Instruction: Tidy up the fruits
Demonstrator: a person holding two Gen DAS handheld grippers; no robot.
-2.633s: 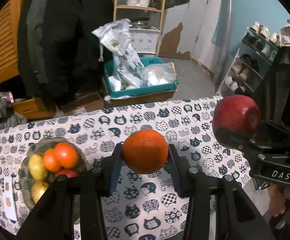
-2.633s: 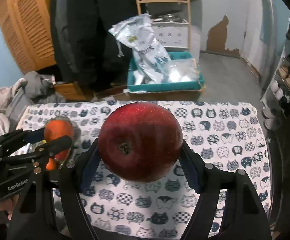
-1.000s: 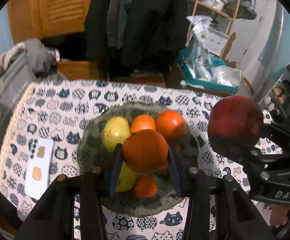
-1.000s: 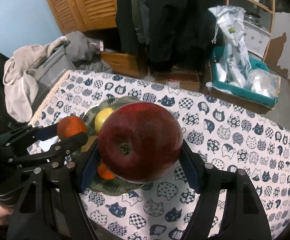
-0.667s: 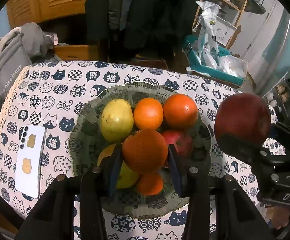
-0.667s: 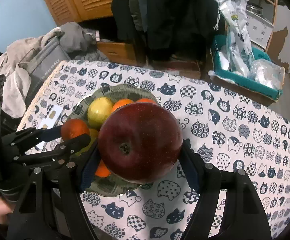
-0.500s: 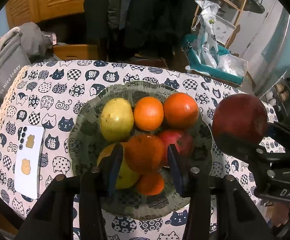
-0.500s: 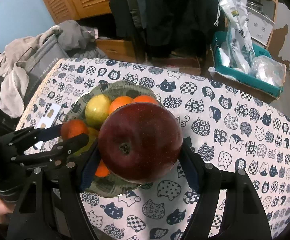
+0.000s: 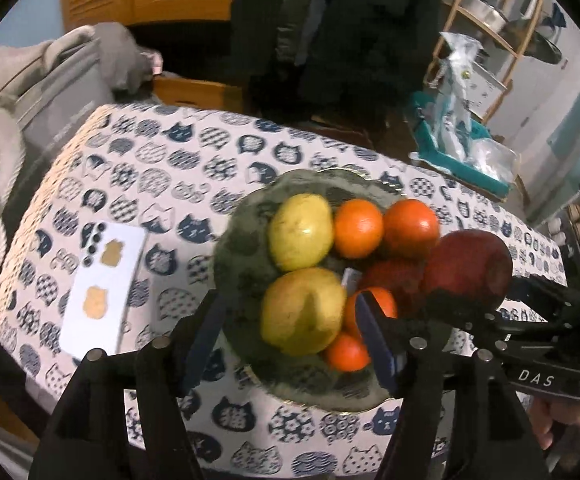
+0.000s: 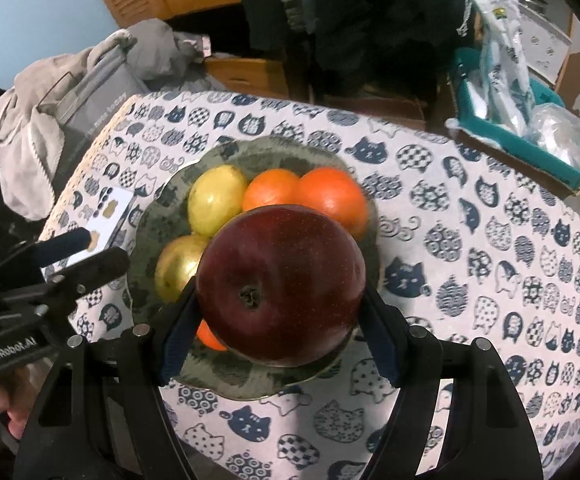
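Left claw [image 9: 290, 320]: jaws just sprung apart, gripping nothing, hanging over the near side of the plate [image 9: 246, 248].
Right claw [image 10: 278, 312]: clamped on a dark red apple [image 10: 282, 288], held above the plate.
Plate: pears and oranges piled on it, on the cat-print worktop [image 10: 470, 240].
Phone [image 9: 102, 284]: flat, left of the plate.

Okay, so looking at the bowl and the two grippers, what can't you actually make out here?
- Right wrist view: the apple hides the bowl's middle and near side, so fruit beneath it cannot be counted.
- Left wrist view: motion blur smears the pears; the right gripper covers the bowl's right rim.
- Both views: the phone's stickers are too small to read.
- Each holder's hand is cut off by the frame edge.
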